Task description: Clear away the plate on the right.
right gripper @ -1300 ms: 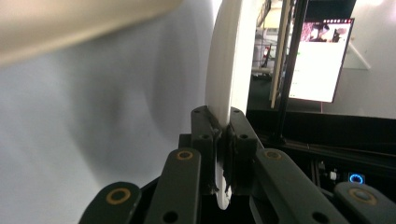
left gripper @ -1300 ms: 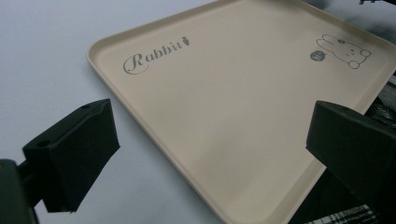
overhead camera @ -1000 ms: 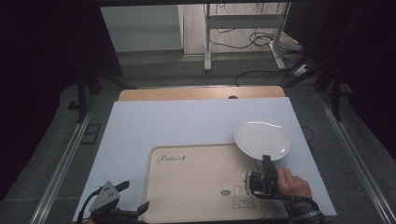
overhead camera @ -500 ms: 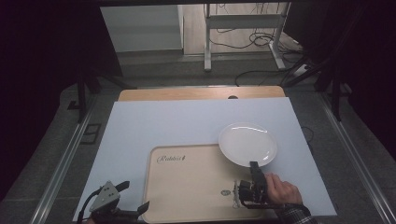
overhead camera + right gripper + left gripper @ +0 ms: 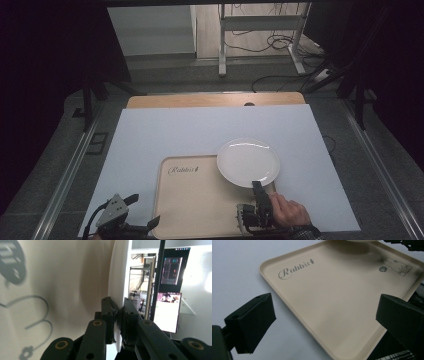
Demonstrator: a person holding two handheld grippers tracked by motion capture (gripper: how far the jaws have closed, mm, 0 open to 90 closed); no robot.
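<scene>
From the high view, a white plate (image 5: pixel 248 162) sits over the far right corner of a beige tray (image 5: pixel 200 205), its rim reaching past the tray's far and right edges above the white sheet (image 5: pixel 175 130) that covers the counter (image 5: pixel 215 100). The right tool (image 5: pixel 261 196), held by a hand (image 5: pixel 287 212) at the near edge, meets the plate's near rim. The left tool (image 5: pixel 137 212) rests at the tray's near left corner, on the sheet beside the tray's left edge. Much of the sheet lies bare to the far side and left of the tray, and a bare strip runs right of the plate to the sheet's edge. In the left gripper view, the left tool (image 5: pixel 324 320) is released, its jaws spread wide with the tray's (image 5: pixel 332 305) raised left lip running between them; the "Rabbit" lettering and a small rabbit drawing mark the tray's otherwise bare surface, and the plate's (image 5: pixel 362 240) edge shows at the top. In the right gripper view, the right tool (image 5: pixel 119 317) is clenched on the plate's (image 5: pixel 120 272) rim, one jaw on each face, with the tray's (image 5: pixel 62 277) printed surface close behind.
</scene>
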